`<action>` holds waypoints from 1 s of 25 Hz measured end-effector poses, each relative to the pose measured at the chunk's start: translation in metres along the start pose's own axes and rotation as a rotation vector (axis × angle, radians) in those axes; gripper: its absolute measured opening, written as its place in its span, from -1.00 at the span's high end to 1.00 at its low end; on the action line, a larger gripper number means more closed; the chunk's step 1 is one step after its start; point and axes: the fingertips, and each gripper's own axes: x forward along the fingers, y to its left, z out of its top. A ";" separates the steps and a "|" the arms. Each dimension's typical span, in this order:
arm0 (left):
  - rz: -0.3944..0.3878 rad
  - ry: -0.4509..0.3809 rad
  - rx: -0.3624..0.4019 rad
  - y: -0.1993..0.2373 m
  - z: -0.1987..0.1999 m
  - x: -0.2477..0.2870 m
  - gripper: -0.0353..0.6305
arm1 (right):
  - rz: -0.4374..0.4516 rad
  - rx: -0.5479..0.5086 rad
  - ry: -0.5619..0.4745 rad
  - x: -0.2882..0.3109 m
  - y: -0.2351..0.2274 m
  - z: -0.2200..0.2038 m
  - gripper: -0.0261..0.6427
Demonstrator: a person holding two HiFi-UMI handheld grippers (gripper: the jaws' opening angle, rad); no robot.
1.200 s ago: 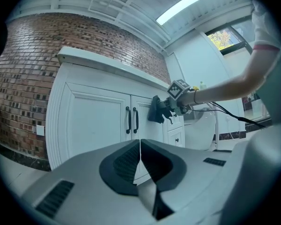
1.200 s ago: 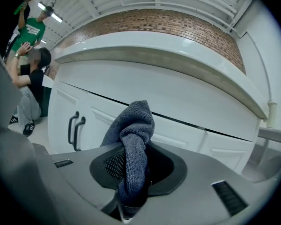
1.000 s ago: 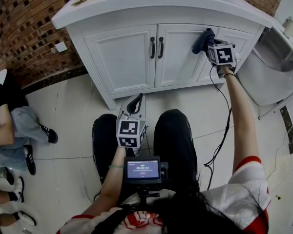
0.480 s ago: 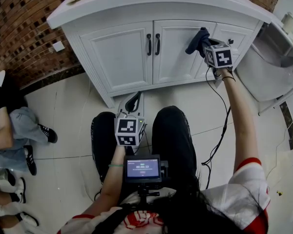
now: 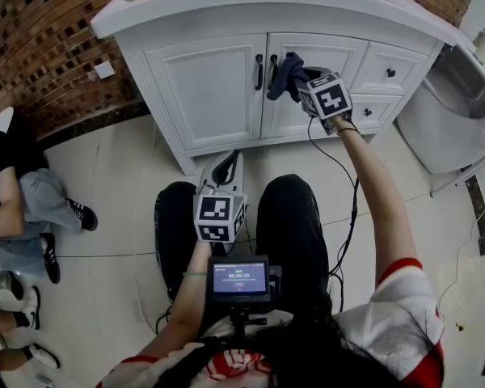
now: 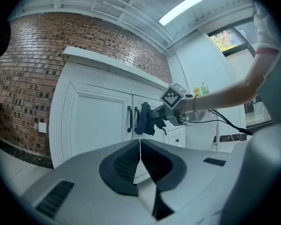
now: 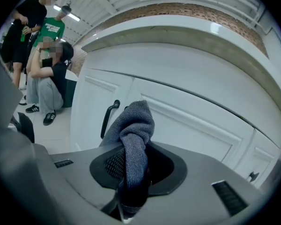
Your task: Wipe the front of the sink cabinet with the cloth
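A white sink cabinet point(image 5: 214, 87) with two doors and black handles point(image 5: 259, 71) stands against the brick wall. My right gripper point(image 5: 301, 83) is shut on a dark blue cloth point(image 5: 286, 75), which is pressed against the right door beside the handles. In the right gripper view the cloth point(image 7: 133, 139) stands bunched between the jaws, just right of a black handle point(image 7: 108, 117). My left gripper point(image 5: 224, 172) is held low over my lap, shut and holding nothing. The left gripper view shows the cloth point(image 6: 144, 118) against the cabinet point(image 6: 89, 121).
Small drawers with black knobs point(image 5: 390, 73) sit at the cabinet's right. A grey-white basin or tub point(image 5: 440, 124) stands at the right. People sit on the tiled floor at the left point(image 5: 16, 208). A black cable point(image 5: 346, 217) hangs from the right gripper.
My right gripper has carried the cloth leftward across the cabinet front, from the drawer area to the right door next to the handles. The left gripper has stayed put.
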 end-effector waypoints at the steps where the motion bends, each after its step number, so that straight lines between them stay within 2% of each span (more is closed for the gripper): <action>1: 0.003 0.001 0.000 0.002 0.000 -0.001 0.80 | -0.008 -0.008 0.009 0.004 0.000 0.000 0.60; 4: 0.005 0.004 0.007 0.005 -0.001 -0.004 0.80 | -0.033 -0.006 0.046 0.010 -0.009 -0.012 0.60; 10: 0.013 0.016 0.020 0.010 -0.009 -0.005 0.80 | -0.117 0.008 0.131 0.005 -0.058 -0.058 0.60; 20: 0.015 0.042 0.021 0.007 -0.015 0.004 0.80 | -0.323 0.099 0.258 -0.036 -0.165 -0.120 0.60; 23: 0.005 0.049 0.025 0.002 -0.017 0.007 0.80 | -0.352 0.125 0.284 -0.045 -0.177 -0.135 0.60; 25: -0.001 0.051 0.026 -0.001 -0.018 0.008 0.80 | -0.340 0.143 0.274 -0.048 -0.174 -0.139 0.60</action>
